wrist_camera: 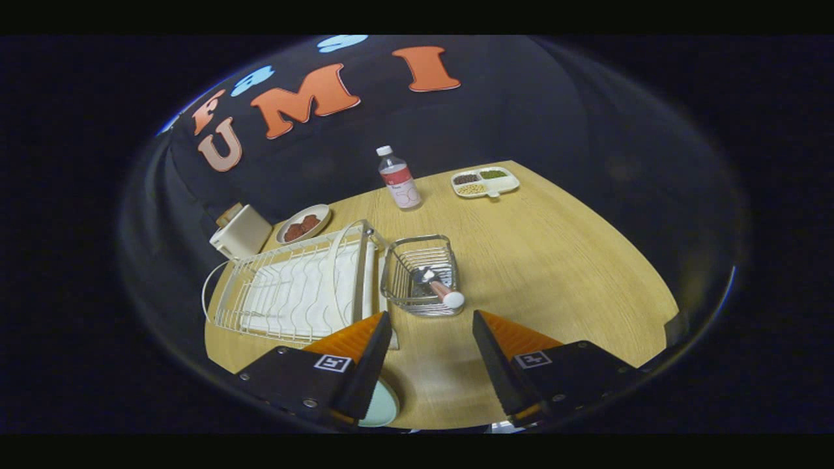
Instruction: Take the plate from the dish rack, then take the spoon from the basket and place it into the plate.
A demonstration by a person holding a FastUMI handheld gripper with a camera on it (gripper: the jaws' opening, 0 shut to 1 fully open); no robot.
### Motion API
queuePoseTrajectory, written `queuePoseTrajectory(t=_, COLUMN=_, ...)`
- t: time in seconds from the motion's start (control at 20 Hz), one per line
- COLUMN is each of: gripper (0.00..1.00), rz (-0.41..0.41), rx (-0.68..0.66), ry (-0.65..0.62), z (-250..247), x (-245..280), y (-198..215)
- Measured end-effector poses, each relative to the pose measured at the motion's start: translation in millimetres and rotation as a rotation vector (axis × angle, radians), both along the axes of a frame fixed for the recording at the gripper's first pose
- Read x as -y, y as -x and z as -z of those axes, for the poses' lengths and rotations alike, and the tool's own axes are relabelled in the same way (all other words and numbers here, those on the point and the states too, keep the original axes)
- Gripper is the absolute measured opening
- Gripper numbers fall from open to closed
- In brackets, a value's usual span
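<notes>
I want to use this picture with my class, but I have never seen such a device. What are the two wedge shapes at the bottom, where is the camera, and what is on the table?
The wedges are the two fingers of a hand-held tool that a person carries; no robot arm is involved. The camera rides on the tool and looks forward along the fingers, so the wide-angle picture bends the wooden table.

The fingers stand apart and hold nothing. Just ahead of them is a wire basket with a spoon lying in it. Beside the basket stands a wire dish rack. A pale plate lies on the table, partly hidden by one finger. Further back are a bottle, a divided tray of beans, a dish of dark food and a cream box.
</notes>
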State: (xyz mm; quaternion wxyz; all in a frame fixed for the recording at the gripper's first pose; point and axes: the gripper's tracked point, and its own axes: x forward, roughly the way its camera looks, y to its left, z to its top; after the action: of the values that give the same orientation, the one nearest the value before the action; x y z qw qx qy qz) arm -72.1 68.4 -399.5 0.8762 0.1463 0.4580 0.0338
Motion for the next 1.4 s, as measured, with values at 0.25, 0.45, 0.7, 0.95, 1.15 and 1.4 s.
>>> queuePoseTrajectory(t=0.25, gripper=0.66, rz=-0.045, rx=0.171, ry=0.084, z=-10.5, x=2.5, y=-22.1)
queuePoseTrajectory(t=0.45, gripper=0.51, rz=-0.083, rx=0.167, ry=0.138, z=5.0, x=-2.1, y=-24.5)
queuePoseTrajectory(t=0.7, gripper=0.2, rz=-0.063, rx=0.185, ry=0.073, z=0.4, x=-12.6, y=-28.2)
queuePoseTrajectory(t=0.95, gripper=0.11, rz=-0.03, rx=0.166, ry=0.017, z=-7.6, x=-9.4, y=-29.1)
queuePoseTrajectory(t=1.15, gripper=0.09, rz=-0.043, rx=0.193, ry=0.04, z=-28.5, x=-2.7, y=-29.6)
queuePoseTrajectory(t=1.4, gripper=0.09, rz=-0.049, rx=0.239, ry=0.057, z=-67.4, x=8.0, y=-25.4)
